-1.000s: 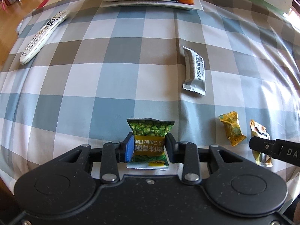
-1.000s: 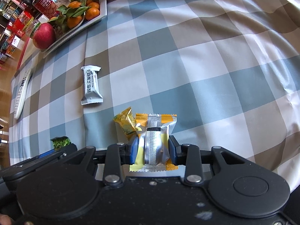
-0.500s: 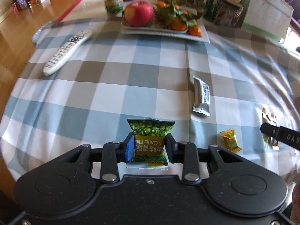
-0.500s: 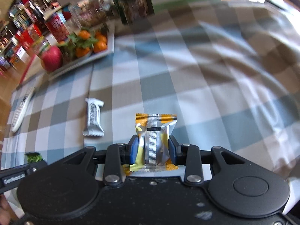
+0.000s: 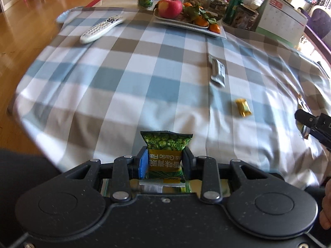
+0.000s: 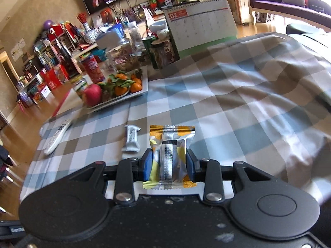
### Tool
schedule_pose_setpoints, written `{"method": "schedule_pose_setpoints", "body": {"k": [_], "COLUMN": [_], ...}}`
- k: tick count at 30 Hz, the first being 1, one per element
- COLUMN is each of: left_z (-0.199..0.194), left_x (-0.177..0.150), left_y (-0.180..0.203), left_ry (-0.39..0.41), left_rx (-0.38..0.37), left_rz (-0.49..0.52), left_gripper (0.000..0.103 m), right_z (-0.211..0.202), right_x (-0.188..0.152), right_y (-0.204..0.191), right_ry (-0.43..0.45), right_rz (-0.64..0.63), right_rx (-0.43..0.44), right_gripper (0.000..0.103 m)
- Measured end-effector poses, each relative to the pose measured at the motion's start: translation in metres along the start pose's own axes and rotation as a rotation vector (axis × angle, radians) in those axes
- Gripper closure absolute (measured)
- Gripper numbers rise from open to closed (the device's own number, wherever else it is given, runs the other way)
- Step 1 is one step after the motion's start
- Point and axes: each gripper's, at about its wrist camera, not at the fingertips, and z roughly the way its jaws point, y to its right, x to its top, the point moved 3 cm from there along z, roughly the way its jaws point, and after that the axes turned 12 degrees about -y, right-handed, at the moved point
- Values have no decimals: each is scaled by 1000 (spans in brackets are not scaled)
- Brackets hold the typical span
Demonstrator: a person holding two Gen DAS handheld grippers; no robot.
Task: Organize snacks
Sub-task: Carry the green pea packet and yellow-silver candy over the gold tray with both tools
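**Left wrist view: both packets clamped above the checked cloth**

Left hand-held gripper (image 5: pixel 164 163) grips a green pea packet (image 5: pixel 165 153), whose lower end is hidden behind the gripper body. Right hand-held gripper (image 6: pixel 169 164) is clenched on a yellow and silver packet (image 6: pixel 171 153); in the left wrist view it is cut off at the frame's right edge. Beyond, on the bench (image 5: pixel 128 82), lie a gold candy (image 5: pixel 243 107) and a white bar (image 5: pixel 218 73), well apart, with open cloth between. Farther off sit a remote (image 5: pixel 102 28) near the left edge and a fruit tray (image 5: pixel 219 33); the jars behind it are blurred.
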Motion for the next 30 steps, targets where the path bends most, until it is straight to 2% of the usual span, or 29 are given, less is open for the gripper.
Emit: {"method": "schedule_pose_setpoints", "body": {"k": [3,9,13,21,25,30], "left_z": [-5,-7,-6,0,2,9], "left_x": [-25,-67,-90,-118,-122,-124], "left_y": [3,14,21,25,26,29], "left_ry": [29,64,60,1,-10,-18], "left_rx": [-13,-91,-114,-93,-123,-122], "left_rz": [16,68,103,125,131,135], "left_gripper": [60,60,60,60,60,60], "right_z": [-14,-35,-46,-61,-59,-58], "right_x": [-24,-70,-96,-144,-149,-148], "right_y": [1,-1,-2,1,-1,3], "right_ry": [-4,-11,-14,-54,-59,-54], "right_rz": [10,23,25,51,47,74], "right_rx": [25,37,40,39,19,12], "right_gripper": [67,67,67,67,67,67]}}
